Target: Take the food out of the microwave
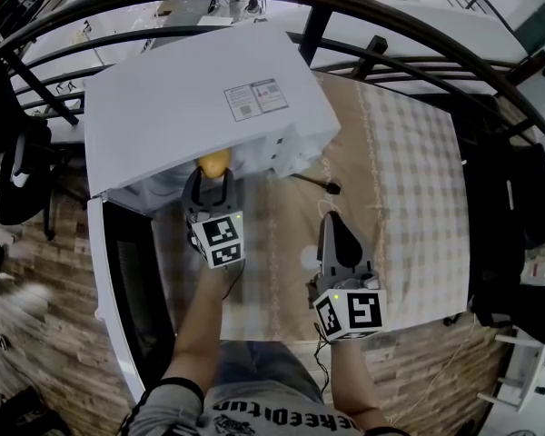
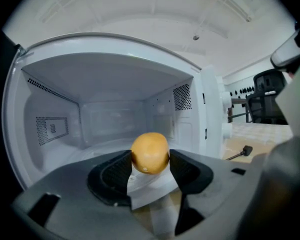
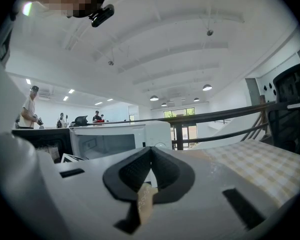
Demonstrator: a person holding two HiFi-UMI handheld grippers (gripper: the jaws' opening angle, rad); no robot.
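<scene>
The only print on the white microwave (image 1: 200,98) is one label (image 1: 255,98) on its top, with a square code and lines of text too small to read. The lettering on the person's shirt at the near edge of the head view is upside down and cut off, so it cannot be read. Each tool carries one cube of black square markers, two in all.

The microwave door (image 1: 127,289) hangs open to the left, and the head view cuts off its near end. One piece of food (image 1: 216,162), round and yellow-orange, sits at the mouth of the oven's chamber. The left tool (image 1: 211,175) has its two pads pressed on the food's left and right sides, holding it at a fairly wide spread. In the left gripper view the food (image 2: 150,153) hides the chamber floor behind it, and whether it is lifted or resting cannot be told.

The right tool (image 1: 331,221) is over the checked desk (image 1: 409,171), near and to the right of the oven. Its jaws are together with nothing between them.

One small black-tipped rod (image 1: 331,188) lies on the desk just right of the microwave; what it is cannot be made out.
</scene>
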